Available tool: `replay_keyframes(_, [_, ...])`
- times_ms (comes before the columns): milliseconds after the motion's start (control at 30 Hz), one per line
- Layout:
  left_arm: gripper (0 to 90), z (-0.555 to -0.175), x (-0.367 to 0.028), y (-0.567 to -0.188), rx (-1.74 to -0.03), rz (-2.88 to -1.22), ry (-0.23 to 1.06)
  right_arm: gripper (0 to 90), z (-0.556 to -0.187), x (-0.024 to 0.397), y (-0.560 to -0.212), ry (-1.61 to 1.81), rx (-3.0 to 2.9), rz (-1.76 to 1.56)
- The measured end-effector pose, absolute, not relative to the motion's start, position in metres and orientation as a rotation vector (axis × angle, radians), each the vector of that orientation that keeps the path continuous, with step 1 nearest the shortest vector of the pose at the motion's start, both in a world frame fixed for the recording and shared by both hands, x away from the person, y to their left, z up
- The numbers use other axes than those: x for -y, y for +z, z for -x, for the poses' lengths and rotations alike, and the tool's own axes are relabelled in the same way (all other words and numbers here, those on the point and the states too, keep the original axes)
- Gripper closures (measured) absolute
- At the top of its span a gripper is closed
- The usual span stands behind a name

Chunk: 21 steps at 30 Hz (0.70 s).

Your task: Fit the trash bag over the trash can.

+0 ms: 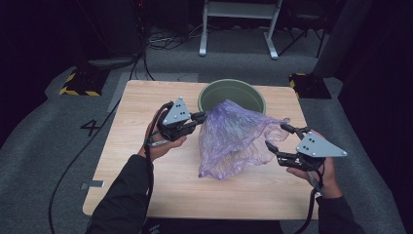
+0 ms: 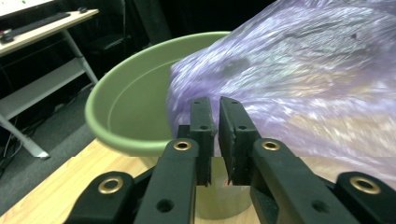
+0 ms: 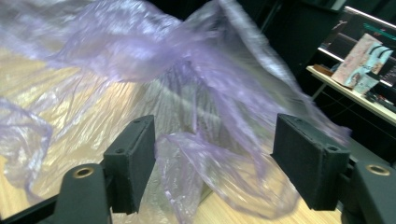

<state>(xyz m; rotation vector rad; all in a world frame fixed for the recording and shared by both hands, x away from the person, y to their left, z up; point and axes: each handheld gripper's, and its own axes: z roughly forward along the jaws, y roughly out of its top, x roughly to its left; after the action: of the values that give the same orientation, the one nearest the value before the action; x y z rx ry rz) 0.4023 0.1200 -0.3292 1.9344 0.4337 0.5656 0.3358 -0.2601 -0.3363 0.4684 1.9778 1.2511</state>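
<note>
Thin, translucent purple plastic bag (image 1: 234, 139) seen crinkled and glossy, green bucket (image 1: 233, 95) moulded in smooth matt plastic, table (image 1: 136, 146) surfaced in pale wood-grain laminate, gripper pads (image 3: 135, 158) finished in matt black, floor covered in grey carpet.

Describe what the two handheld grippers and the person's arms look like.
Both the left gripper and the right gripper are black, each with two flat rectangular jaws on linkage arms with brass-coloured pivot rings. A grey three-cornered plate dotted with small holes tops each one, and a black cable trails from each back toward the person. The person wears dark long sleeves.
</note>
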Motion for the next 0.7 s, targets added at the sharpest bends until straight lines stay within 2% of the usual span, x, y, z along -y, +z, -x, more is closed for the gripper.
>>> replay_keyframes(100, [80.2,-0.403,-0.125,-0.333,-0.454,-1.926,0.564,29.6,-0.334,0.265,-0.336,1.277,-1.931,-0.484])
replay_keyframes(167, [74.6,-0.403,-0.128,-0.333,-0.469,-1.911,0.567,29.5,-0.332,0.267,-0.336,1.279,-1.904,-0.491])
replay_keyframes(267, [59.0,-0.397,-0.134,-0.331,-0.461,-1.891,0.542,30.1,-0.330,0.269,-0.335,1.284,-1.878,-0.487])
replay_keyframes(367, [31.1,-0.386,-0.136,-0.327,-0.447,-1.882,0.478,31.4,-0.329,0.271,-0.335,1.286,-1.868,-0.490])
replay_keyframes(400, [31.1,-0.381,-0.135,-0.325,-0.438,-1.882,0.474,31.4,-0.329,0.271,-0.335,1.286,-1.868,-0.490])
replay_keyframes(533, [17.8,-0.359,-0.124,-0.323,-0.384,-1.897,0.460,31.2,-0.330,0.273,-0.335,1.291,-1.861,-0.504])
replay_keyframes(700, [16.2,-0.339,-0.110,-0.325,-0.378,-1.900,0.489,26.4,-0.332,0.278,-0.336,1.311,-1.846,-0.550])
